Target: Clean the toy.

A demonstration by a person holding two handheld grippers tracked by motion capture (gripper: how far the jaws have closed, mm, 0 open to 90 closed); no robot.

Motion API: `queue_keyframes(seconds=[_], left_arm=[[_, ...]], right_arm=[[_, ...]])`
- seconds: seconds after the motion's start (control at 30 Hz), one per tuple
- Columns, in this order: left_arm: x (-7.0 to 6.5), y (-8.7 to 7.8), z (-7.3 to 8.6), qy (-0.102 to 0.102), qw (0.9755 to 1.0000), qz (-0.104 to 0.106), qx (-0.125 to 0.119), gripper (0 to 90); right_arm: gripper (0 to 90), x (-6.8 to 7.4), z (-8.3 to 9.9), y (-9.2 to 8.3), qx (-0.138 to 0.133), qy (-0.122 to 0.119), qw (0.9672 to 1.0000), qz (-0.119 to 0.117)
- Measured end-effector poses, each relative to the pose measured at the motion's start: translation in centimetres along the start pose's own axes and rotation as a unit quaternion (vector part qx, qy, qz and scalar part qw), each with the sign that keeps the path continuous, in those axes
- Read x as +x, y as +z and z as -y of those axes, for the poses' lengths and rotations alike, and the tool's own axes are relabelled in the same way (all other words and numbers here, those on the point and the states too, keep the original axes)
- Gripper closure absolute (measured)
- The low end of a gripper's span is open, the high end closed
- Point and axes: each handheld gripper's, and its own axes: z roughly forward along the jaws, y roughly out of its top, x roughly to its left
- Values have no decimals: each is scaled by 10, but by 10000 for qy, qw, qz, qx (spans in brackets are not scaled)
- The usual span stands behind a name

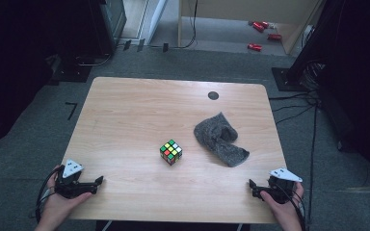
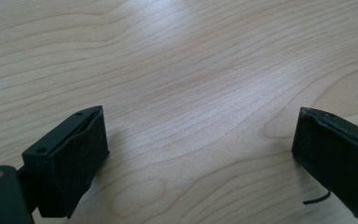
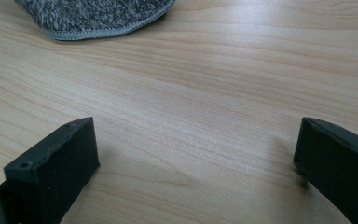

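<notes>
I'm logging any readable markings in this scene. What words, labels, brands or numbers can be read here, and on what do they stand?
None can be read in these views.
The puzzle cube shows plain coloured stickers, with no lettering.
The grey cloth, the wooden table and both open tongs, left and right, bear no legible text.
The red items on the floor beyond are too small to read.

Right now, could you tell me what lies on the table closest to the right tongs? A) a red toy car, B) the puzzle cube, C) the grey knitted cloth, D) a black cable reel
C: in the high view the grey knitted cloth lies on the right half of the table, nearer the right tongs than the puzzle cube at the middle; its hem also appears ahead of the open jaws in the right gripper view.
</notes>
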Motion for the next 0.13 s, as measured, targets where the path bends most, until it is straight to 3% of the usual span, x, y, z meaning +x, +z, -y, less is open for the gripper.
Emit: queue_keyframes(seconds=[0.13], left_arm=[[1, 0, 0, -49, 10000, -16, -9, 42]], right_arm=[[0, 0, 0, 0, 0, 0, 10000, 0]])
